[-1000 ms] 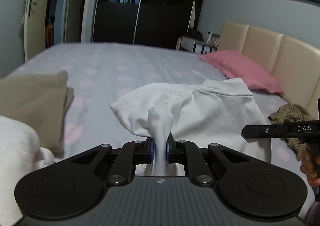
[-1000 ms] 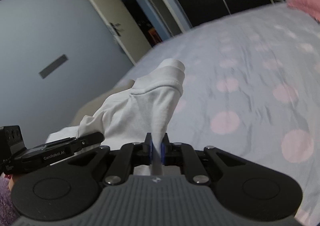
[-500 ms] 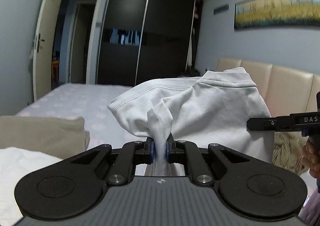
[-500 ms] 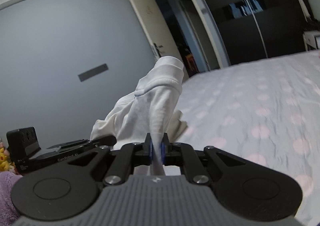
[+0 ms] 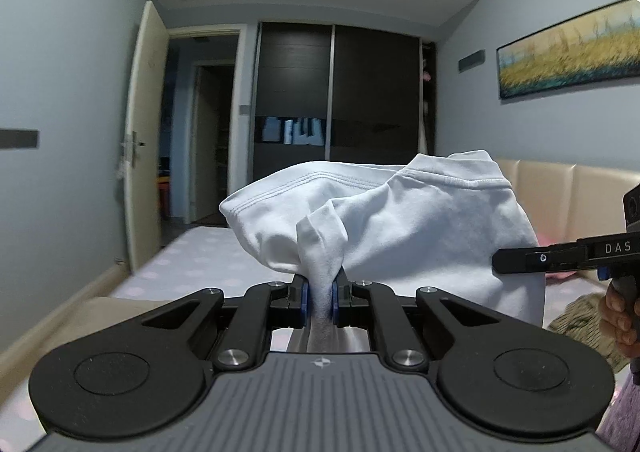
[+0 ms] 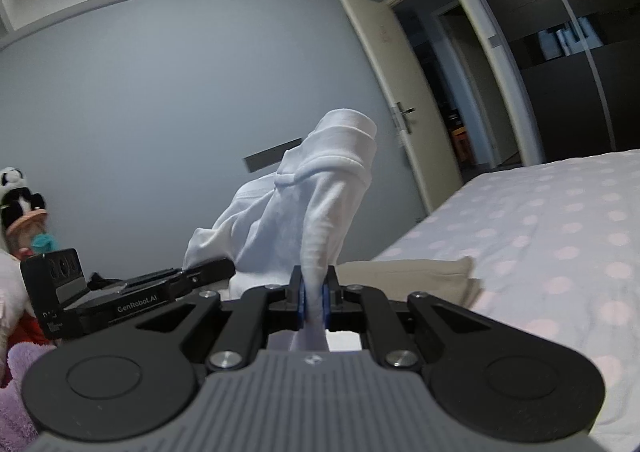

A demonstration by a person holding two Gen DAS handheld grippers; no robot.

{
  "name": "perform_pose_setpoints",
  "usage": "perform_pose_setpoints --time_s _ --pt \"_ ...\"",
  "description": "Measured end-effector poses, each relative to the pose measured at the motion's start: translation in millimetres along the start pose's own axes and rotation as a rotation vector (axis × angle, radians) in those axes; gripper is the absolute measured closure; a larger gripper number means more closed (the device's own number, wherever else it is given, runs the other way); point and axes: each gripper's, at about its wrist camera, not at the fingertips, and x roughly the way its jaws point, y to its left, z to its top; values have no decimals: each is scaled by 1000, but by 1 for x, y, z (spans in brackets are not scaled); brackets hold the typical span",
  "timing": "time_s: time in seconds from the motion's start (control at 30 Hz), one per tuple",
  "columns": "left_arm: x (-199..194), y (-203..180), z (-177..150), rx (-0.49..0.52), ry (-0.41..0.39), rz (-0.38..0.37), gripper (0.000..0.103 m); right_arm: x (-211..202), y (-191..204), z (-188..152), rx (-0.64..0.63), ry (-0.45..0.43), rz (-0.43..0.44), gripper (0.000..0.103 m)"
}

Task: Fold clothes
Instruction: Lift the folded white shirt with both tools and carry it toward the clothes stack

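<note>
A white garment [image 5: 408, 220] hangs in the air between both grippers, well above the bed. My left gripper [image 5: 319, 298] is shut on a pinched fold of it, and the cloth bunches up just beyond the blue pads. In the right wrist view my right gripper [image 6: 314, 302] is shut on another edge of the white garment [image 6: 312, 204], which rises in a narrow ridge before the fingers. The right gripper's body [image 5: 568, 256] shows at the right edge of the left wrist view, held by a hand [image 5: 618, 316]. The left gripper's body [image 6: 132, 292] appears at the left of the right wrist view.
A bed with a dotted sheet [image 6: 560, 236] lies below. A folded beige garment [image 6: 404, 272] rests on it, and an olive patterned cloth [image 5: 580, 322] lies by the headboard [image 5: 568, 196]. Soft toys [image 6: 20, 204] sit at the left. An open door [image 5: 144, 140] and dark wardrobe [image 5: 336, 100] stand behind.
Both grippers have risen with the white garment still pinched; the bed has dropped low in both views and the walls, door and ceiling now fill them.
</note>
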Motion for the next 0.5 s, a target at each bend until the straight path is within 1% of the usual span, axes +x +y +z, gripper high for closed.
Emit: perform_pose_setpoints --time_s 0.13,0.27,0.37,0.5 --pt "-17 19 7 48 26 68 95 34 15 -7 23 28 48 93" --pt "-30 36 10 70 46 122 95 70 27 -15 49 60 90 94" --pt "-27 52 6 78 74 141 95 93 37 -24 65 86 106 94" --pt "-14 71 -4 79 119 149 95 122 40 -33 78 124 107 94"
